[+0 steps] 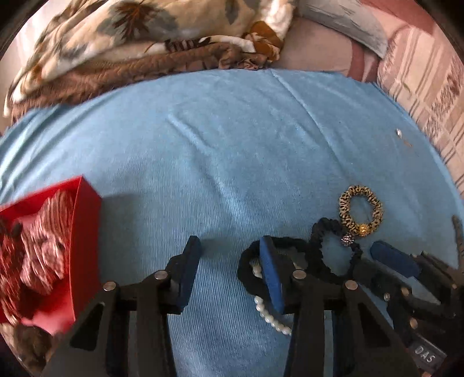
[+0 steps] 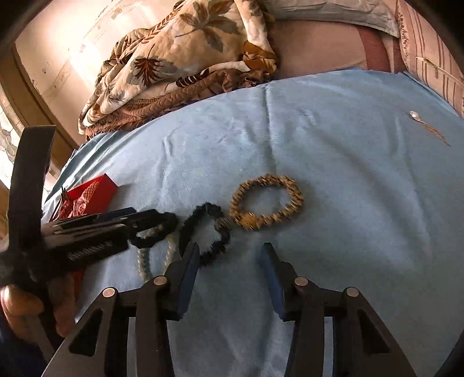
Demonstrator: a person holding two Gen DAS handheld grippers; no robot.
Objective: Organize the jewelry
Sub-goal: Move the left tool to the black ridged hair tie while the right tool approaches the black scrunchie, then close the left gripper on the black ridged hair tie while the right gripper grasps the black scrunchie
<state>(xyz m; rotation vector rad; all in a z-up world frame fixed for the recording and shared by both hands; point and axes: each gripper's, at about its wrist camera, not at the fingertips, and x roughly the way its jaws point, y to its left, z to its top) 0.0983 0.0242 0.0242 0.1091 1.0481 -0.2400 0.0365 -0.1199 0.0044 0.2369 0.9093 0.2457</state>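
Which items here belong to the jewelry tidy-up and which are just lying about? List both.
Belongs to the job:
leopard-print scrunchie
black scrunchie
second black scrunchie
pearl strand
small silver piece
red box

Just lying about:
floral blanket
blue cloth
pillow

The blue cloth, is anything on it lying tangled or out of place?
Yes. The pearl strand runs under a black scrunchie, tangled beneath the open left tool. A small silver piece lies alone far off, near the blue cloth edge.
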